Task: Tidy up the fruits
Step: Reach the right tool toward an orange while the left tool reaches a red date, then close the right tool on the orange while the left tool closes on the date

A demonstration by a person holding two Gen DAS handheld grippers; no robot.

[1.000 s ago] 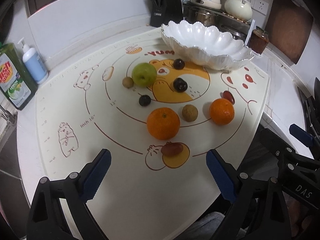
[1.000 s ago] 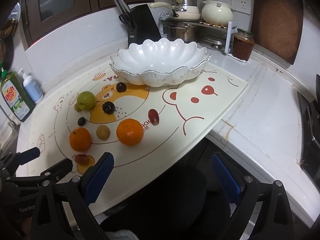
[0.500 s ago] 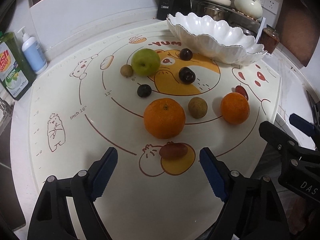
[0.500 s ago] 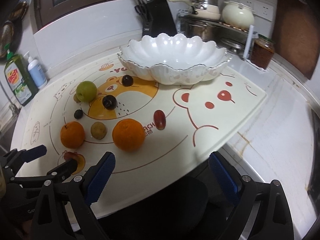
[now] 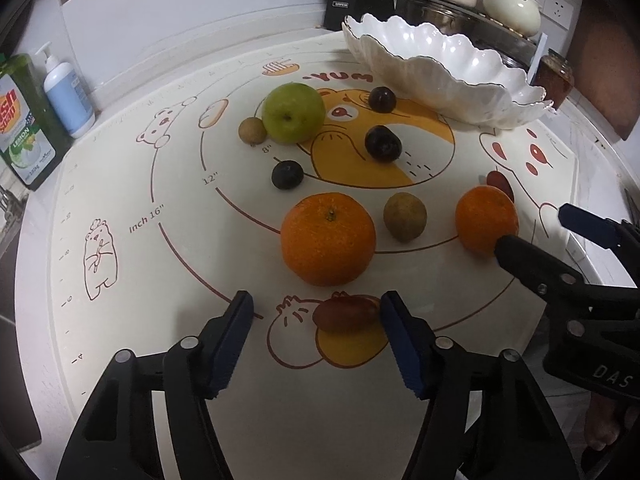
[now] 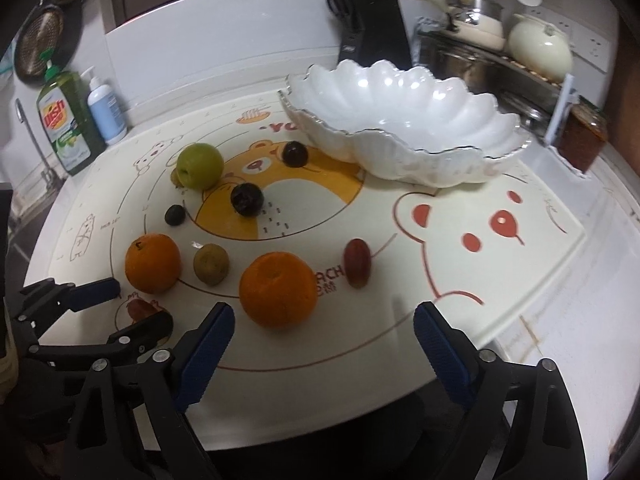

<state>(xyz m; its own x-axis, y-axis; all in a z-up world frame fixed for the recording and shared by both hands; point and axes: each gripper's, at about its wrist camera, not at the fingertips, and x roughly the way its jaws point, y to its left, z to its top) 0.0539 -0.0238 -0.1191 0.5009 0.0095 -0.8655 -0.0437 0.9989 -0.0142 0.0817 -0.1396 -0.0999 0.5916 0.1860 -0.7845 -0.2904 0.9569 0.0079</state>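
Left gripper (image 5: 316,314): lower and nearer the mat (image 5: 120,184) than a second ago, jaws narrower and closing, not yet clenched; a red date (image 5: 346,314) lies between the pads, the right pad at its end, the left pad apart from it. Right gripper (image 6: 324,320): shifted toward the fruit since the earlier frame, jaws wide, just beginning to close, grasping nothing; an orange (image 6: 278,288) sits just ahead of its left pad. Fruit, all on the mat, placed relative to the white scalloped bowl (image 6: 404,120) at the mat's far edge: two dark plums (image 5: 382,99) (image 5: 383,143) just before the bowl; green apple (image 5: 293,113) left of them, a small tan fruit (image 5: 252,131) touching it; a dark berry (image 5: 287,175) nearer; a second orange (image 5: 328,238), a brown round fruit (image 5: 405,217) and a second red date (image 6: 357,263) nearer still. The bowl holds nothing.
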